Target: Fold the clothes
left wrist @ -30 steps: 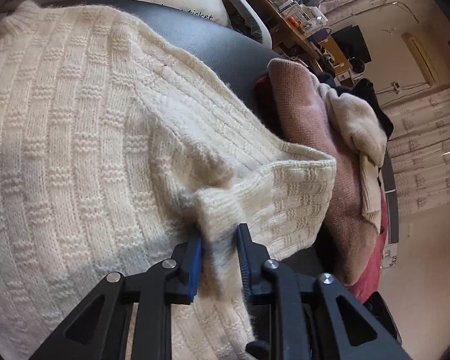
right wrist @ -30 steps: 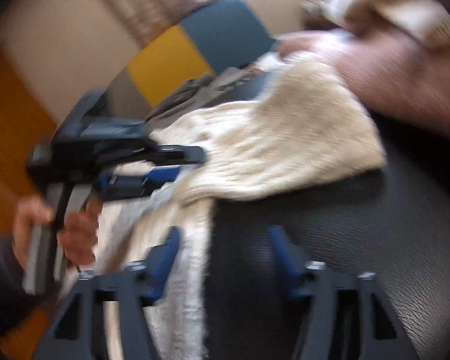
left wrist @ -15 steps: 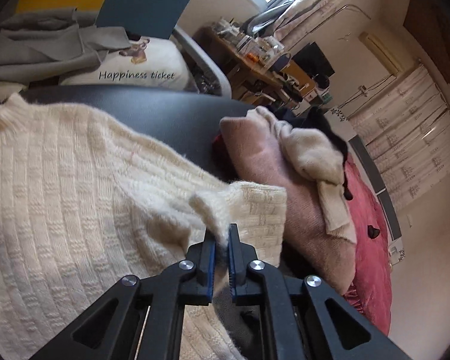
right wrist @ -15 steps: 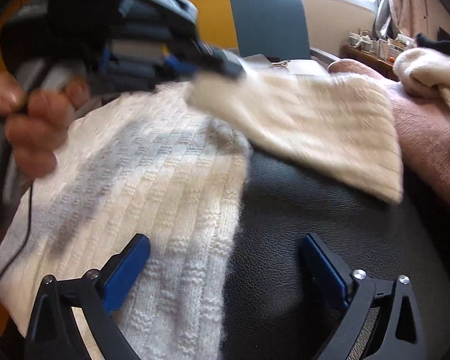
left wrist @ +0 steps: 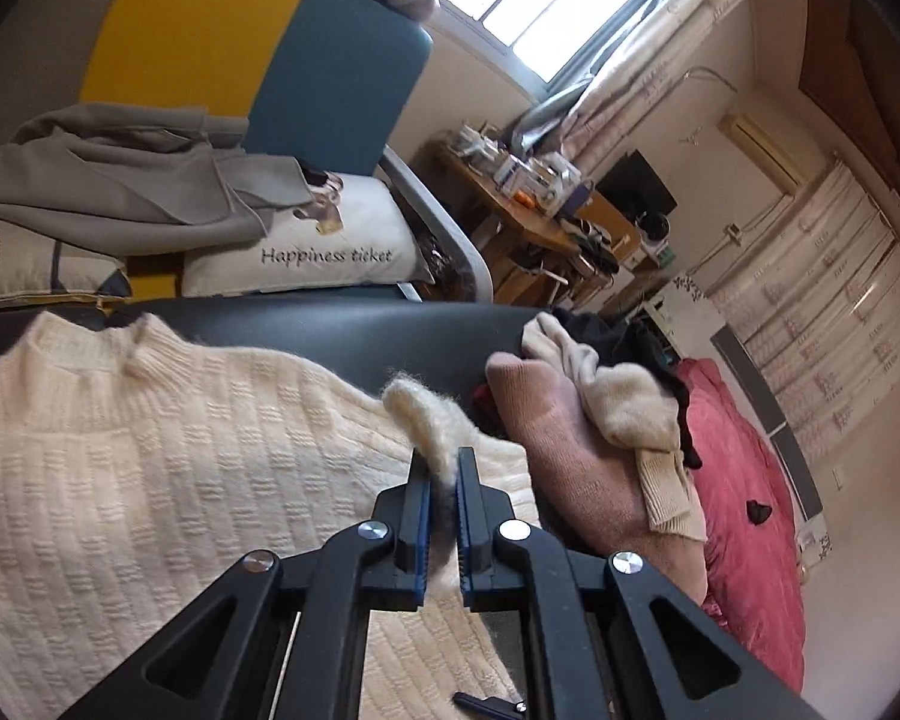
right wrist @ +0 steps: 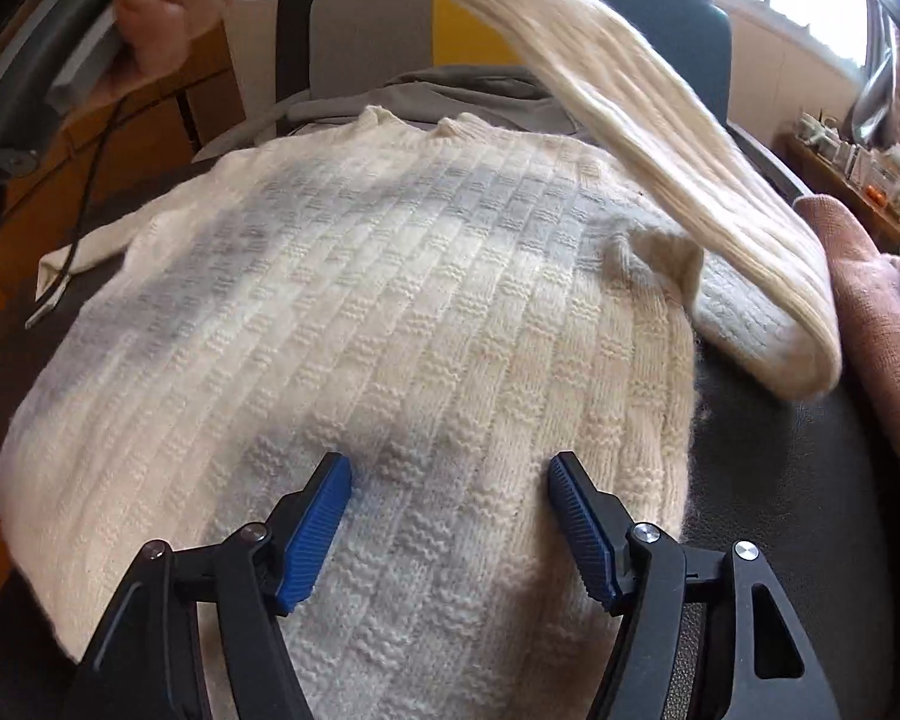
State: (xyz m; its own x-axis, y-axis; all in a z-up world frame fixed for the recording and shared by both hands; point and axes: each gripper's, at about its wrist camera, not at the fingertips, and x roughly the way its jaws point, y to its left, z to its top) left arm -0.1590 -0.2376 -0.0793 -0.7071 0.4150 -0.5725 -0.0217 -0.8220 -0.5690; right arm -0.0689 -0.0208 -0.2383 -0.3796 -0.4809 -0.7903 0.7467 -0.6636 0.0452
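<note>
A cream knitted sweater [right wrist: 390, 312] lies flat on a black padded surface [right wrist: 780, 480]; it also shows in the left wrist view [left wrist: 150, 468]. My left gripper [left wrist: 443, 462] is shut on the sweater's sleeve [left wrist: 426, 420] and holds it lifted. In the right wrist view the sleeve [right wrist: 660, 138] stretches up from the sweater's right side to the left gripper at the top. My right gripper [right wrist: 450, 480] is open and empty, low over the sweater's lower body.
A pile of pink and cream clothes [left wrist: 582, 438] sits to the right of the sweater, also seen in the right wrist view [right wrist: 870, 300]. Grey cloth [left wrist: 120, 180] and a printed pillow [left wrist: 330, 246] lie behind. A yellow and teal chair back [left wrist: 258, 42] stands beyond.
My left gripper has closed on the sleeve and raised it up and across above the sweater. My right gripper has moved left over the sweater's body and stayed open.
</note>
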